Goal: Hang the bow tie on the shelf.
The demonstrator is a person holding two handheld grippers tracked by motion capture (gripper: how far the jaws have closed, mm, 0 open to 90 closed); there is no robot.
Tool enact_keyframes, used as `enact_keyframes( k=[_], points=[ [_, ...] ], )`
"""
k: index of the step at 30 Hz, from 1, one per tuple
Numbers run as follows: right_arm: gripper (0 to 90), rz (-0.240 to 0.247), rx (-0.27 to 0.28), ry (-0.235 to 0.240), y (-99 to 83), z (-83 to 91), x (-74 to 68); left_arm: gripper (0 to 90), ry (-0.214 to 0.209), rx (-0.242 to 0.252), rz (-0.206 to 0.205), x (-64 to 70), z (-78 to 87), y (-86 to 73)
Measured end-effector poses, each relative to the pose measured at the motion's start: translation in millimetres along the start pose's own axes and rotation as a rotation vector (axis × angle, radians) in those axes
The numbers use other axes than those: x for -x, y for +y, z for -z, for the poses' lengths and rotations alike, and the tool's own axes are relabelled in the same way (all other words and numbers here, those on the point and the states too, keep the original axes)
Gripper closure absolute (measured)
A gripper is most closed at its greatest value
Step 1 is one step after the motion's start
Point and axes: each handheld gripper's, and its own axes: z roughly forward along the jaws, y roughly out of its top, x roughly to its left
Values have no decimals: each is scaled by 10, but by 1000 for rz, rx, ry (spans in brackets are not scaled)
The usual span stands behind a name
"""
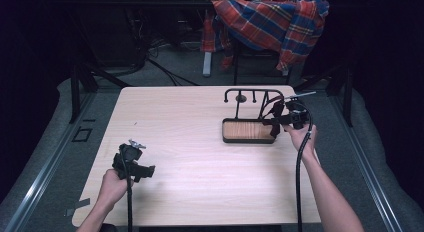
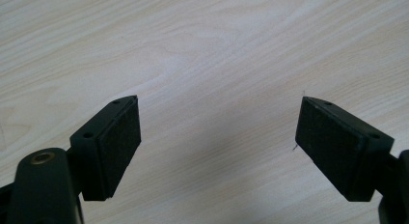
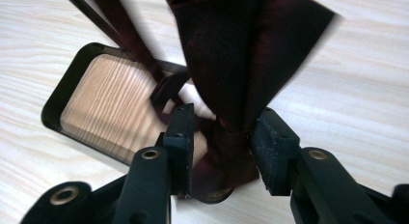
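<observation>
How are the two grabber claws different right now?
The left gripper has its jaws spread wide with nothing between them; the right gripper is closed on a dark ribbon. The left gripper hovers over bare table; the right gripper is at the stand's wooden tray. Both have black padded jaws.

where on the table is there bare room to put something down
Bare room: the table centre and left half, between the left gripper and the tray, plus the near edge. Crowded: far right, where the right gripper pinches a dark ribbon beside the hook rack.
</observation>
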Motion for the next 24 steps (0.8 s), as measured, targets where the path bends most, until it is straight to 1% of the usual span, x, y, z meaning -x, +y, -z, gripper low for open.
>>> enact_keyframes(
  k=[2,4,5,6,7,8,9,10,13,16,19,22,24],
  points=[
    [576,5,1,4,3,19,1,164,2,4,-3,4,0,10],
    [553,3,9,9,-2,36,2,163,-4,3,-2,13,-3,11],
    [528,-2,10,10,-6,47,2,163,-4,3,-4,17,0,8],
    [528,-2,10,10,-6,47,2,163,-4,3,-4,17,0,8],
    [487,-1,17,15,-14,77,7,163,-4,7,-9,17,13,8],
    [487,-1,17,15,-14,77,7,163,-4,7,-9,17,13,8],
    [438,-1,28,18,-20,118,7,163,-4,15,-5,21,19,16],
    [425,3,34,26,-23,137,10,163,-3,18,-4,24,18,22],
    [378,13,60,27,-35,217,0,163,-8,21,-14,45,4,49],
    [352,22,73,33,-42,306,-4,163,-11,18,-29,69,-6,76],
    [345,28,88,40,-56,395,1,163,-13,22,-35,79,-17,95],
    [334,35,93,39,-75,476,10,163,-15,22,-35,90,-23,109],
    [324,42,87,29,-89,526,21,163,-18,22,-37,97,-25,116]
  ],
)
